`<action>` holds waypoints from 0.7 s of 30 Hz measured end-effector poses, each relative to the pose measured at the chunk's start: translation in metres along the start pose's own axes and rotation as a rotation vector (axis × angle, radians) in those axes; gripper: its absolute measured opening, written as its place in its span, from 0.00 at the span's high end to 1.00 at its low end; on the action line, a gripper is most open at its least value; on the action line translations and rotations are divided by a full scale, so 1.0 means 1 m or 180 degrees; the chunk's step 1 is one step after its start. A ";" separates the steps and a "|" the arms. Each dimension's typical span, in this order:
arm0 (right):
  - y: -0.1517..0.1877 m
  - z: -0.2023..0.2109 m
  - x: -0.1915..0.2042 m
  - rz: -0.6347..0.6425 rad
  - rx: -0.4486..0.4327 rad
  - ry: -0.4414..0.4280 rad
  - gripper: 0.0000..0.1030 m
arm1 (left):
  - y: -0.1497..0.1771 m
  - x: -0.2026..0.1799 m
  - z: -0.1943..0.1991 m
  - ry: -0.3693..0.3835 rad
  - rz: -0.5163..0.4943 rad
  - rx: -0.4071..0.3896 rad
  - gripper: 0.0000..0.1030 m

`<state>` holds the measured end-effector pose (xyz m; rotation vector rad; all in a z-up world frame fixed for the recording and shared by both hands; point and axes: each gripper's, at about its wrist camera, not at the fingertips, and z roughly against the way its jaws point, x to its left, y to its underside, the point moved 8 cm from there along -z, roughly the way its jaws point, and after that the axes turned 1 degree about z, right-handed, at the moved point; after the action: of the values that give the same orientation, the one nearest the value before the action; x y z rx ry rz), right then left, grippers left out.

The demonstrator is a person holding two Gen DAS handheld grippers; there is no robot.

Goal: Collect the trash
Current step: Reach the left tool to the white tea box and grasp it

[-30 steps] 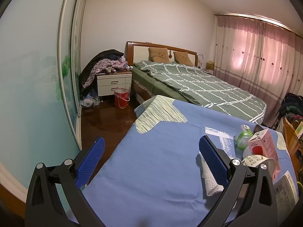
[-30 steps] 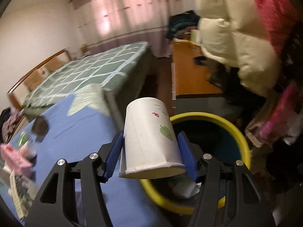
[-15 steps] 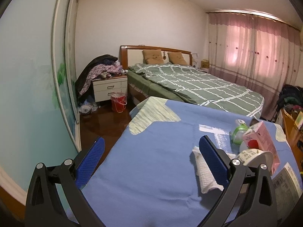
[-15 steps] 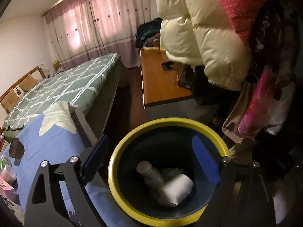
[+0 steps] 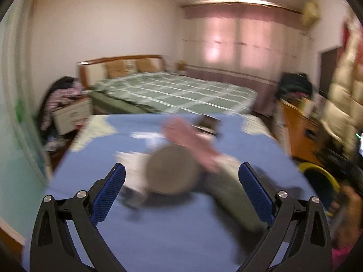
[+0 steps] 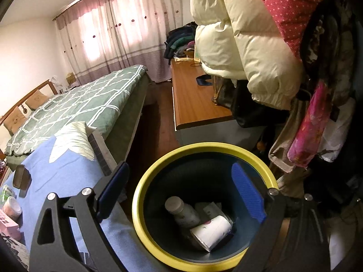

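Note:
The view from my left wrist is blurred by motion. My left gripper is open just above the blue bed cover. Straight ahead, in line with the gap between its fingers, lies a round paper cup on its side. A pink carton lies behind the cup and a white tissue to its left. My right gripper hangs over the yellow-rimmed bin; its jaws are opening with nothing between them. Down in the bin lie a white paper cup and a white bottle.
A green checked bed stands beyond the blue cover. A wooden desk and hanging jackets crowd the bin's far side. The bin also shows at the right of the left wrist view, near a person's hand.
My right gripper opened and the white paper cup it held dropped into the bin. My left gripper swung right across the blue cover, bringing the cup and carton in front of its fingers.

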<state>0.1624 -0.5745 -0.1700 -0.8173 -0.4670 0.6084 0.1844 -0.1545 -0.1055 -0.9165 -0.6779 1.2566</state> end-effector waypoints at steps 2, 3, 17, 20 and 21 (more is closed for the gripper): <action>-0.001 0.001 0.001 0.0004 -0.0010 -0.0025 0.15 | 0.011 -0.034 0.002 0.0194 -0.0077 0.0091 0.05; -0.001 0.001 0.001 0.0007 -0.0012 -0.0034 0.15 | 0.017 -0.050 0.003 0.0282 -0.0106 0.0132 0.05; 0.000 0.000 0.006 -0.0011 0.0034 -0.0236 0.15 | 0.058 -0.097 -0.050 0.0012 -0.0080 0.0637 0.14; 0.000 0.000 0.007 -0.0030 0.0041 -0.0281 0.15 | 0.060 -0.092 -0.060 -0.0034 -0.0070 0.0731 0.30; 0.000 0.000 0.007 -0.0038 0.0043 -0.0297 0.15 | 0.061 -0.090 -0.064 -0.0035 -0.0063 0.0763 0.32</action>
<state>0.1671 -0.5699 -0.1686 -0.7750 -0.5518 0.6401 0.1901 -0.2525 -0.1846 -0.7043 -0.5301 1.2945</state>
